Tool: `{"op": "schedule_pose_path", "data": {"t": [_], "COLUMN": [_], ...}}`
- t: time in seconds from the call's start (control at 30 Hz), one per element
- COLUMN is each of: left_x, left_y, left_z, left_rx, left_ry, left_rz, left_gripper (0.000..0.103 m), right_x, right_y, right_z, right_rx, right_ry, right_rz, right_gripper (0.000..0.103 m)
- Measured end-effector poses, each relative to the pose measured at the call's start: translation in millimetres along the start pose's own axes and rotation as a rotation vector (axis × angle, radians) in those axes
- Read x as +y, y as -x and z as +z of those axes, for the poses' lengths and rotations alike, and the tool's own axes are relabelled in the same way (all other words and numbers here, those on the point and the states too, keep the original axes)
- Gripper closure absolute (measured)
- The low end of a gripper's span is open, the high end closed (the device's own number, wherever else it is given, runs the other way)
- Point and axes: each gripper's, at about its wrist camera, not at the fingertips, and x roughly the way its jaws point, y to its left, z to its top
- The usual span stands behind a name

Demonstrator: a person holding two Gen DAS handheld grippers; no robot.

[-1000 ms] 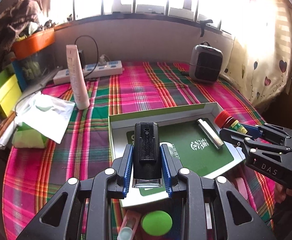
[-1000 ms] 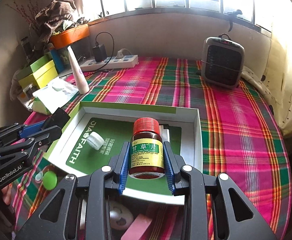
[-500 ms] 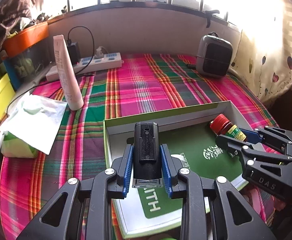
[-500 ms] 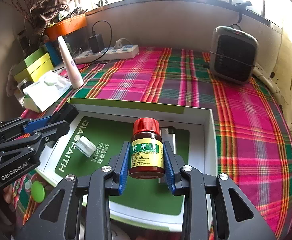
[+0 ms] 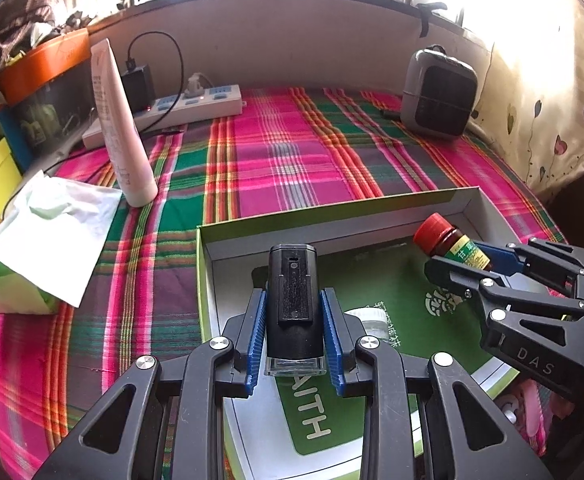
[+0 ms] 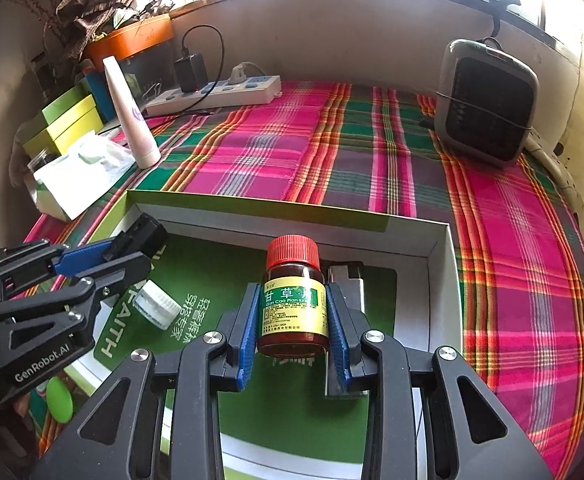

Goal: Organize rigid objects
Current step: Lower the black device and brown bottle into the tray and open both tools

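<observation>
My left gripper (image 5: 293, 312) is shut on a black rectangular bottle with a clear base (image 5: 293, 304), held over the left part of a shallow white box with a green printed floor (image 5: 208, 264). My right gripper (image 6: 293, 312) is shut on a brown medicine bottle with a red cap and yellow-green label (image 6: 293, 304), held over the box's right part (image 6: 439, 280). In the left wrist view that medicine bottle (image 5: 447, 240) and the right gripper (image 5: 455, 260) show at right. Inside the box lie a small white-capped jar (image 6: 156, 304) and a silver flat object (image 6: 345, 280), partly hidden by the bottle.
A white tube (image 5: 118, 128) stands left of the box beside a tissue pack (image 5: 44, 240). A power strip (image 5: 180, 108) and a small grey heater (image 5: 439, 92) sit at the back. A green lid (image 6: 59, 400) and pink items (image 5: 531, 404) lie near the box's front.
Both grippers have moved forward and down over the box with their bottles still held. The box looks larger and nearer in both views.
</observation>
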Motion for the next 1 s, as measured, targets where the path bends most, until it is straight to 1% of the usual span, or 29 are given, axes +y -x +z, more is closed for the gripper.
{"op": "schedule_pose_path", "data": {"t": [0.43,0.53,1.0], "left_x": [-5,-6,-3], "left_y": [-6,-6,-5], "left_z": [-2,-2,-2], "left_rx": [0.012,0.010,0.009], "left_ry": [-0.019,-0.026,-0.021], "left_rz": [-0.004,0.005,0.005], "left_gripper": [0.077,0.077,0.077], "right_x": [2,3,5], "right_y": [-11,-12,-13], "right_z": [2,2,1], "right_rx": [0.019,0.016,0.015], "right_ry": [0.008,0.010,0.015], "right_rz": [0.003,0.002,0.008], "right_gripper": [0.070,0.070,0.070]}}
